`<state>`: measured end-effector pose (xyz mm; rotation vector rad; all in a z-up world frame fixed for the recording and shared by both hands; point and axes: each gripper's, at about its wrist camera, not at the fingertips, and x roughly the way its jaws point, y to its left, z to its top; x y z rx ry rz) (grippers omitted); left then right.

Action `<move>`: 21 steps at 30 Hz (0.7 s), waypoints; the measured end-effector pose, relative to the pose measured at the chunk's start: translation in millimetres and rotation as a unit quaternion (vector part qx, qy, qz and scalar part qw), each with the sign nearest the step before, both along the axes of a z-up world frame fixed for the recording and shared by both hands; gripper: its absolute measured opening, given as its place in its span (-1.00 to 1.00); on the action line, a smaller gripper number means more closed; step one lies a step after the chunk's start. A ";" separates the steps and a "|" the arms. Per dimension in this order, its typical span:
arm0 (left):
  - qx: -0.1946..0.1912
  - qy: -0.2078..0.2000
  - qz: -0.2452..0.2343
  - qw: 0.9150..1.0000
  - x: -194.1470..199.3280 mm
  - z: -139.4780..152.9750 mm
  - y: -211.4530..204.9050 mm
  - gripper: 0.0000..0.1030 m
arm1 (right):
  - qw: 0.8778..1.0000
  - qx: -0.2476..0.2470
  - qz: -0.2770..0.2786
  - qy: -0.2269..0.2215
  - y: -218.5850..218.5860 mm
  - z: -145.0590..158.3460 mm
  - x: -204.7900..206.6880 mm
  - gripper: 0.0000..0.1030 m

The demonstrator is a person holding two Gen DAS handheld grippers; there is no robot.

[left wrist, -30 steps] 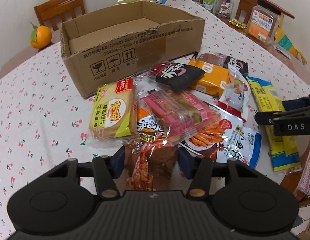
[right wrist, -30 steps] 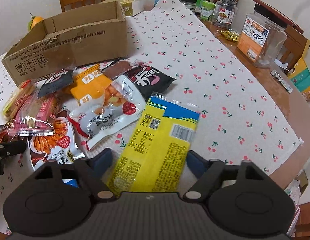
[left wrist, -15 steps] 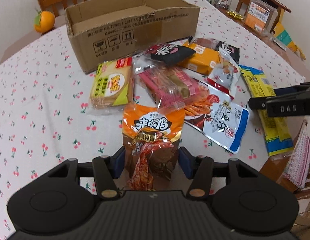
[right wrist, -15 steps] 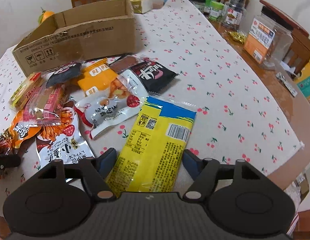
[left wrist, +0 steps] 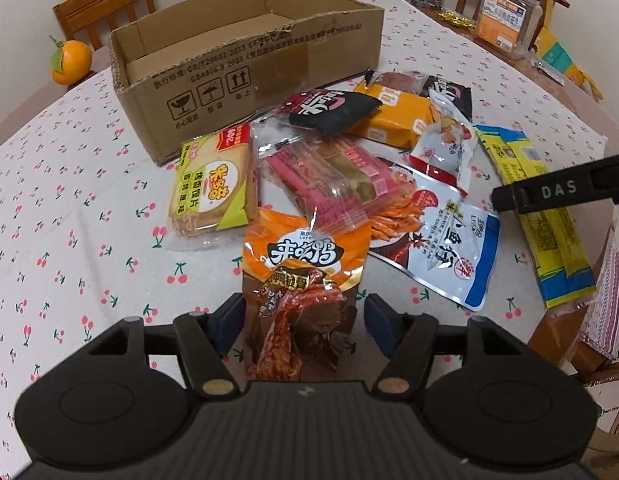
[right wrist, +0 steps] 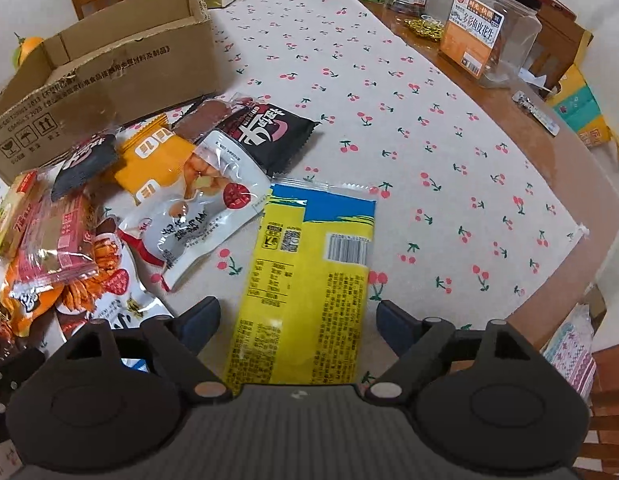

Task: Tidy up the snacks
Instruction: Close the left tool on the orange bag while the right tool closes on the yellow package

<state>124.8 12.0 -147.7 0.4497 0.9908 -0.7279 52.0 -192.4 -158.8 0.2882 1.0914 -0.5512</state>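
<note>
My left gripper [left wrist: 303, 314] is shut on the lower end of an orange duck-snack pouch [left wrist: 305, 276] and holds it at the near edge of the snack pile. An open cardboard box [left wrist: 245, 64] stands behind the pile, also in the right wrist view [right wrist: 109, 76]. My right gripper [right wrist: 297, 320] straddles a yellow and blue packet [right wrist: 309, 280] lying flat on the cloth; the jaws stand wide and do not touch it. The right gripper shows in the left wrist view [left wrist: 561, 192] over the same packet [left wrist: 537, 216].
The pile holds a yellow-green biscuit pack [left wrist: 213, 188], pink wafers [left wrist: 333, 176], black packets [left wrist: 329, 110], an orange pack [left wrist: 397, 116] and white pouches [left wrist: 449, 248]. An orange fruit [left wrist: 69, 62] sits at the far left. Jars [right wrist: 489, 40] stand on bare wood at the right table edge.
My left gripper has pulled the orange pouch back out from under the pink wafers, so its printed front shows. My right gripper has drawn back slightly over the yellow packet.
</note>
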 end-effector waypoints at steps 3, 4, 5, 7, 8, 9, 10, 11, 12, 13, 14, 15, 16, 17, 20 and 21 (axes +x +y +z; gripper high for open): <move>-0.010 0.013 -0.005 1.000 2.2 1.5 1.8 0.05 | 1.000 -0.005 0.009 -0.005 2.5 3.3 1.5 0.35; -0.010 0.014 -0.007 1.000 2.5 1.9 2.0 0.05 | 1.000 -0.004 0.013 -0.006 2.1 4.5 1.9 0.27; -0.009 0.015 -0.006 1.000 2.7 2.1 2.5 0.05 | 1.000 -0.004 0.014 -0.005 2.0 5.2 2.0 0.23; -0.011 0.017 -0.007 1.000 2.6 3.1 3.9 0.04 | 1.000 -0.001 0.018 -0.008 1.3 6.8 0.7 0.20; -0.012 0.019 -0.008 1.000 2.7 4.4 4.8 0.04 | 1.000 0.002 0.022 -0.013 0.8 7.9 -0.2 0.20; -0.014 0.019 -0.008 1.000 2.5 5.9 5.7 0.04 | 1.000 0.001 0.023 -0.015 0.6 9.9 -1.5 0.19; -0.014 0.018 -0.009 1.000 2.0 7.4 6.9 0.04 | 1.000 -0.001 0.027 -0.016 0.6 12.3 -2.5 0.19; -0.013 0.019 -0.010 1.000 1.1 8.7 8.1 0.04 | 0.999 -0.002 0.031 -0.019 0.9 15.1 -3.7 0.19; -0.012 0.021 -0.008 1.000 0.2 10.1 9.6 0.04 | 0.999 -0.004 0.033 -0.021 0.7 18.0 -4.7 0.19; -0.012 0.024 -0.007 1.000 -0.6 11.4 11.4 0.04 | 0.999 -0.006 0.036 -0.022 0.3 21.0 -5.3 0.18; -0.014 0.028 -0.007 0.999 -1.6 13.1 13.5 0.04 | 0.999 -0.006 0.039 -0.024 0.0 23.7 -6.1 0.18; -0.014 0.028 -0.006 1.000 -2.9 15.1 15.2 0.04 | 0.999 -0.005 0.041 -0.026 -0.6 26.5 -6.9 0.18; -0.014 0.026 -0.006 1.000 -4.7 17.5 17.0 0.04 | 0.999 -0.005 0.042 -0.027 -1.2 29.3 -7.4 0.18; -0.014 0.027 -0.006 1.000 -6.2 20.0 18.8 0.04 | 0.999 -0.006 0.046 -0.029 -1.3 31.8 -7.6 0.18; -0.021 0.029 -0.004 0.999 -10.0 29.0 24.8 0.04 | 0.998 -0.008 0.056 -0.033 -1.1 40.3 -7.8 0.18; -0.021 0.026 -0.003 0.999 -11.3 32.5 26.7 0.04 | 0.997 -0.010 0.061 -0.035 -0.3 43.4 -7.0 0.19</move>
